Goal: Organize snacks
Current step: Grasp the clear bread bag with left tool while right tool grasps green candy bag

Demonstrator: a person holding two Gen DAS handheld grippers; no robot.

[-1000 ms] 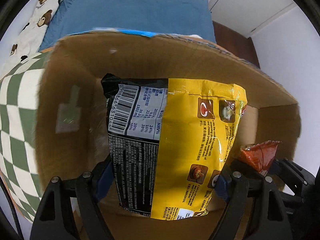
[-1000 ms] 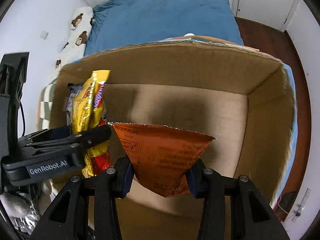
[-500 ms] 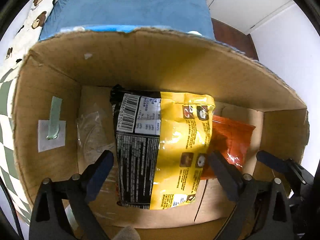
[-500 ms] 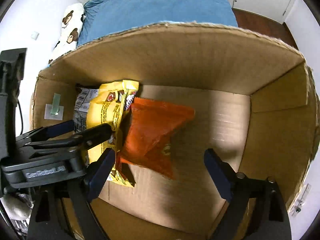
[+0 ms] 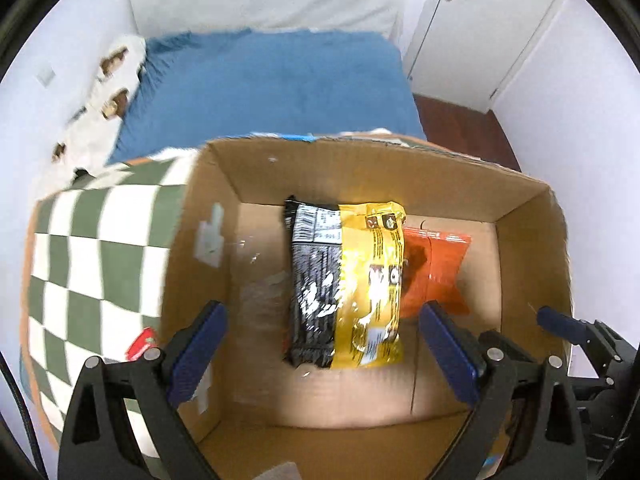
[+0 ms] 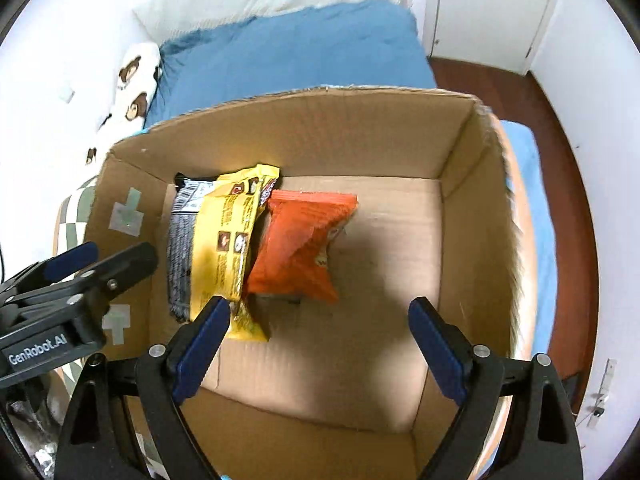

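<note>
A yellow and black snack bag (image 5: 348,280) lies flat on the floor of an open cardboard box (image 5: 360,168). An orange snack bag (image 5: 436,268) lies beside it on the right, its edge tucked under the yellow bag. Both also show in the right wrist view: the yellow bag (image 6: 220,248) and the orange bag (image 6: 300,244) in the box (image 6: 472,240). My left gripper (image 5: 320,344) is open and empty above the box's near side. My right gripper (image 6: 316,344) is open and empty above the box, with the left gripper (image 6: 80,264) at its left.
The box stands on a green and white checkered cloth (image 5: 88,248). A red packet (image 5: 140,344) lies on the cloth by the box's left wall. Behind is a bed with a blue cover (image 5: 264,84) and a bear-print pillow (image 6: 132,80). Wooden floor (image 6: 560,160) is at right.
Both grippers let go of their bags, which dropped to the box floor. Both grippers have since risen and pulled back from the box.
</note>
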